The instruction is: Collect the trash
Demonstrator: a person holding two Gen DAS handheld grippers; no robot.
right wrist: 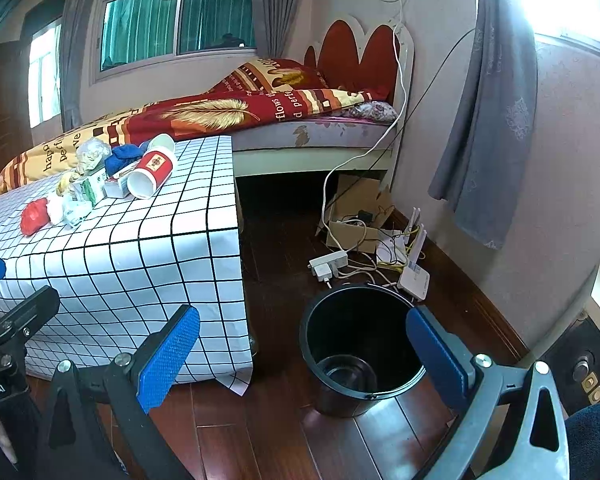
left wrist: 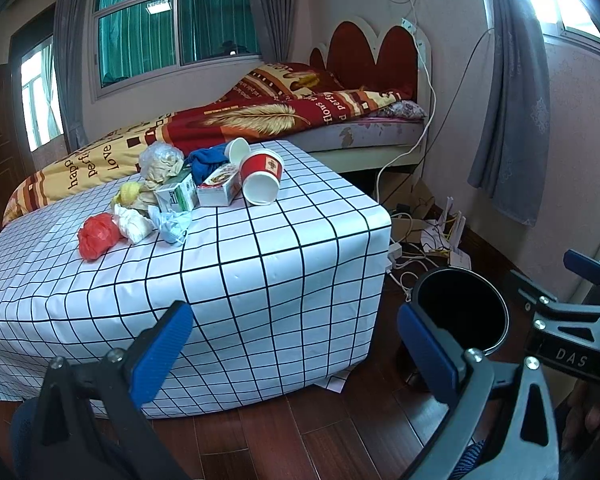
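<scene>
Low table (left wrist: pixel 260 264) under a white cloth with a black grid, set on dark wood floor (left wrist: pixel 320 440) just beside a bed (left wrist: pixel 260 120) with a red and yellow quilt and a scalloped red headboard. Grey curtains (left wrist: pixel 508 120) hang at the windows; pale walls. Trash (left wrist: pixel 180 192) sits bunched at the table's far side, near the bed: a red bag (left wrist: pixel 98 236) at the left end, white and pale blue wads beside it, a yellow wad, a clear bag of crumpled stuff, a green-and-white carton (left wrist: pixel 176 196), a flat box (left wrist: pixel 220 188), blue cloth (left wrist: pixel 208 160), and a red cup (left wrist: pixel 262 176) lying on its side with its mouth toward the camera, a white cup just behind it. Black bin (right wrist: pixel 360 344) stands on the floor off the table's near right corner, well apart from the trash. Left hand-held gripper (left wrist: pixel 296 348): blue pads spread wide, nothing between them, low in front of the table. Right hand-held gripper (right wrist: pixel 306 352): pads likewise wide apart and bare, bracketing the bin's mouth in its own view. Left view shows the bin only as a dark opening, part hidden by its right finger, and the right gripper's frame at the far right edge. Right view looks down into the bin and shows its bottom, plus the dark gap under the bed, a cardboard box (right wrist: pixel 356 216), a power strip (right wrist: pixel 330 262), a white router (right wrist: pixel 414 276) and tangled cables on the floor by the wall.
</scene>
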